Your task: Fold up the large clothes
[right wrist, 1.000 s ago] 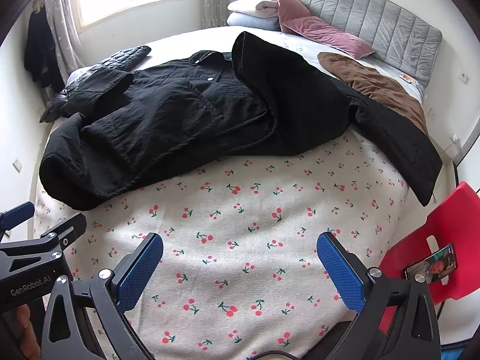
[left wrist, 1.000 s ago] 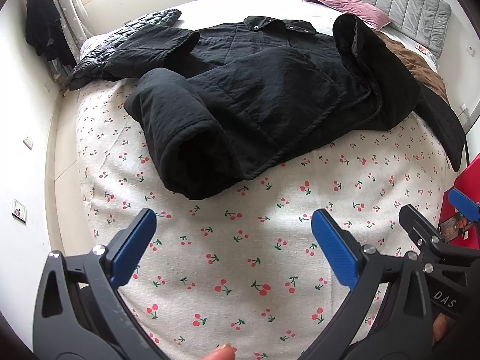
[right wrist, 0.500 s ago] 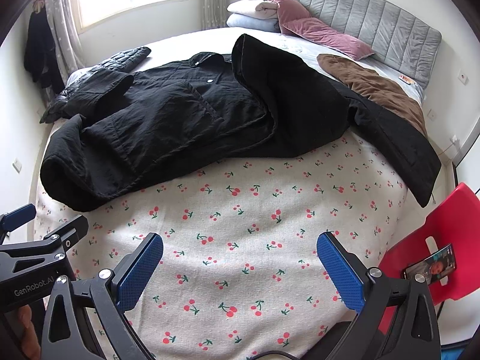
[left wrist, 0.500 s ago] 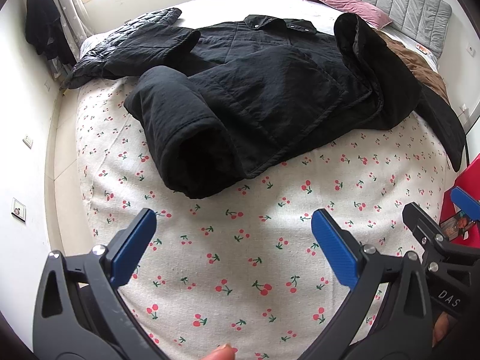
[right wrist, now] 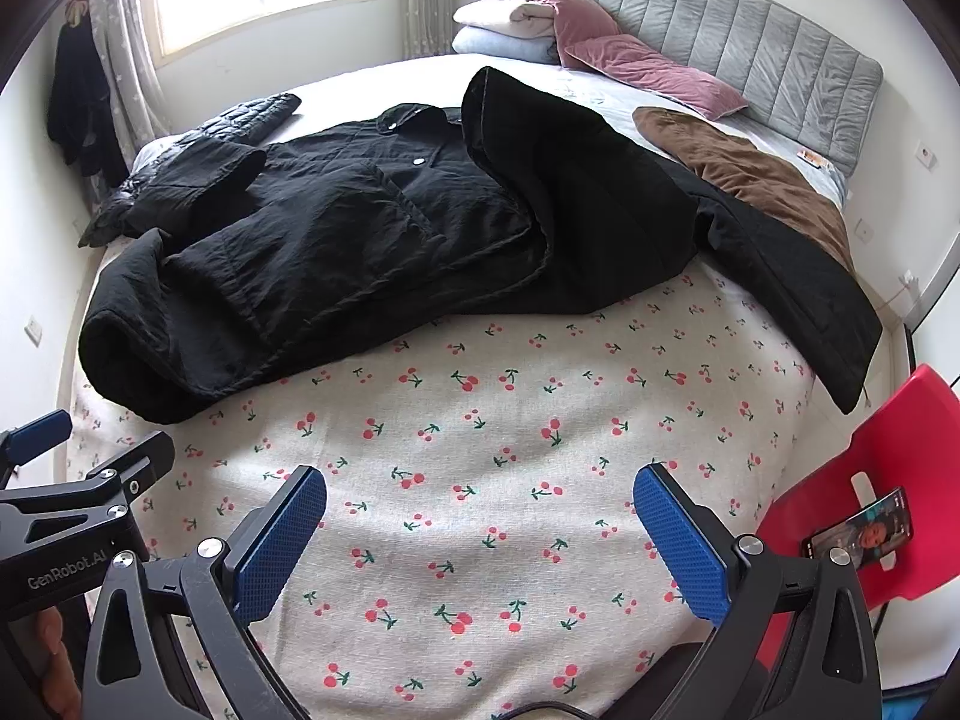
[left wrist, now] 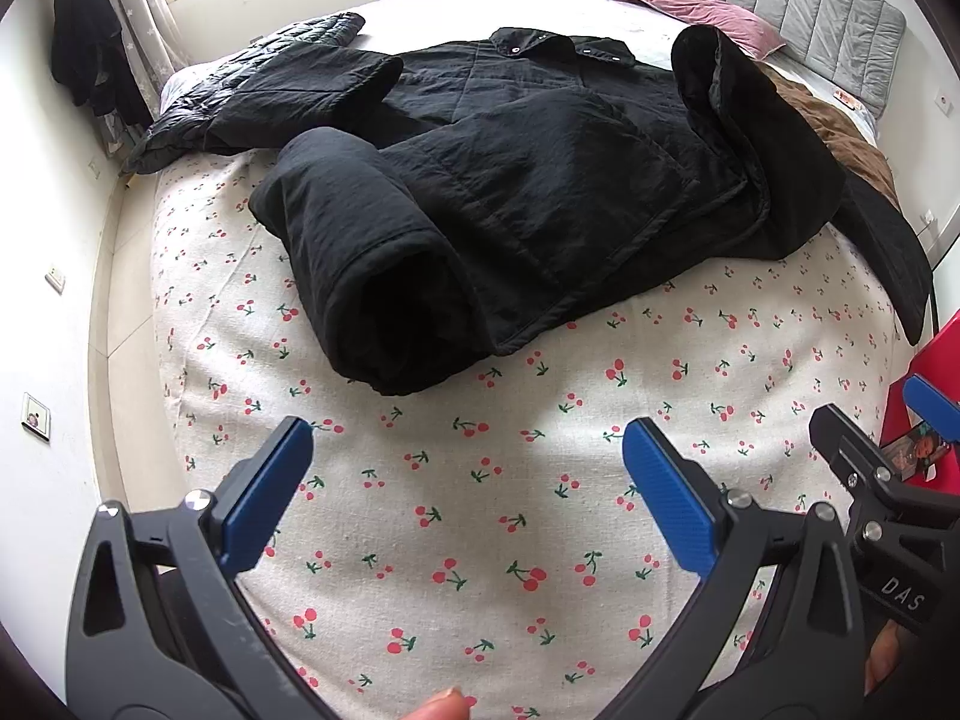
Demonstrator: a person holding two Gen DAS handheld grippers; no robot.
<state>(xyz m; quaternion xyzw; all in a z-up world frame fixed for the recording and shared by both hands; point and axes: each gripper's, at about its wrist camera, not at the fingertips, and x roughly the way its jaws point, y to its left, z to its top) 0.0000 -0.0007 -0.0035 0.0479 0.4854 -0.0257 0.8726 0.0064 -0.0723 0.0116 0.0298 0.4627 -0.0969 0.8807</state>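
Note:
A large black quilted jacket lies spread on the bed, collar toward the headboard; it also shows in the right wrist view. Its near sleeve lies folded over the front, cuff opening toward me. The other side is folded up in a ridge, and a long black flap trails to the bed's right edge. My left gripper is open and empty above the cherry-print sheet, short of the sleeve. My right gripper is open and empty over the sheet, well short of the jacket's hem.
The cherry-print sheet covers the near bed. A black puffer jacket lies at the far left. A brown garment, pink pillows and a grey headboard are at the back. A red chair holding a phone stands right.
Both grippers have crept slightly forward toward the jacket. Both stay open and the jacket has not moved.

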